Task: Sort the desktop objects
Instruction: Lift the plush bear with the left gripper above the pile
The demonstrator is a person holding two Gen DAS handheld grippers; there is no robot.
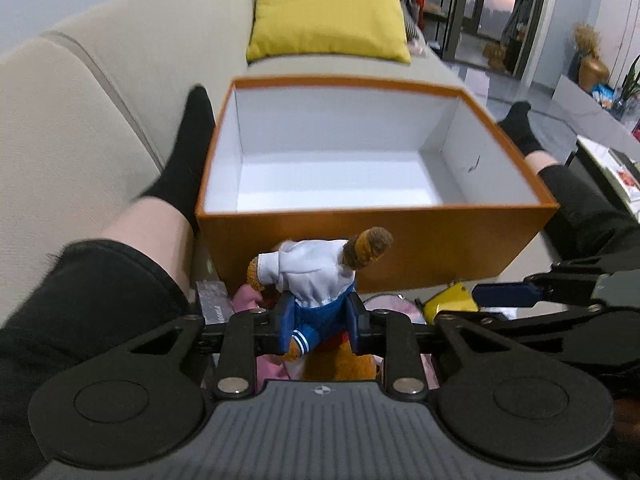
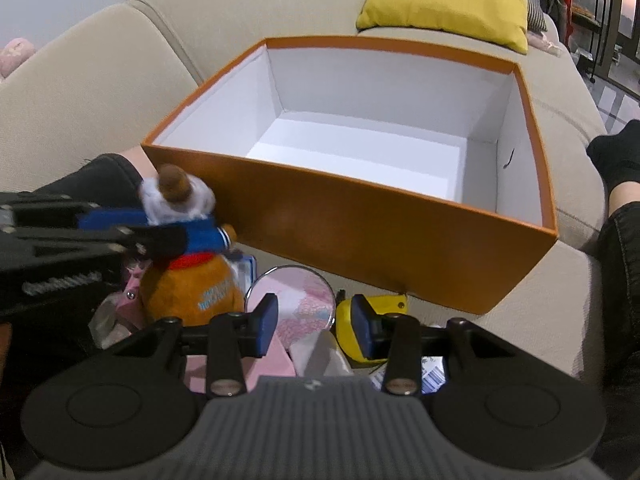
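The plush doll (image 1: pixel 316 292), a brown toy in a white top and blue trousers, sits squeezed between the blue pads of the left gripper (image 1: pixel 320 326), which pinch it at the trousers; its head and arm stick out just beyond the fingertips. No earlier view is at hand to compare. Straight ahead of those fingers stands the orange box (image 1: pixel 400 252), its white inside bare, its near wall just past the doll. Below and behind the pinched doll lies a second orange plush (image 2: pixel 192 288) with a red collar. The right gripper (image 2: pixel 316 326) hangs with its fingers spread and nothing pressed between them; under the gap lie a round pink mirror (image 2: pixel 296 300) and pink cloth, and the yellow tape measure (image 2: pixel 372 320) sits against the outer side of its right-hand finger. Beyond the box a yellow cushion (image 1: pixel 328 12) rests on the beige sofa (image 1: pixel 120 80), and a person's legs in black socks (image 1: pixel 188 152) flank the box on both sides.
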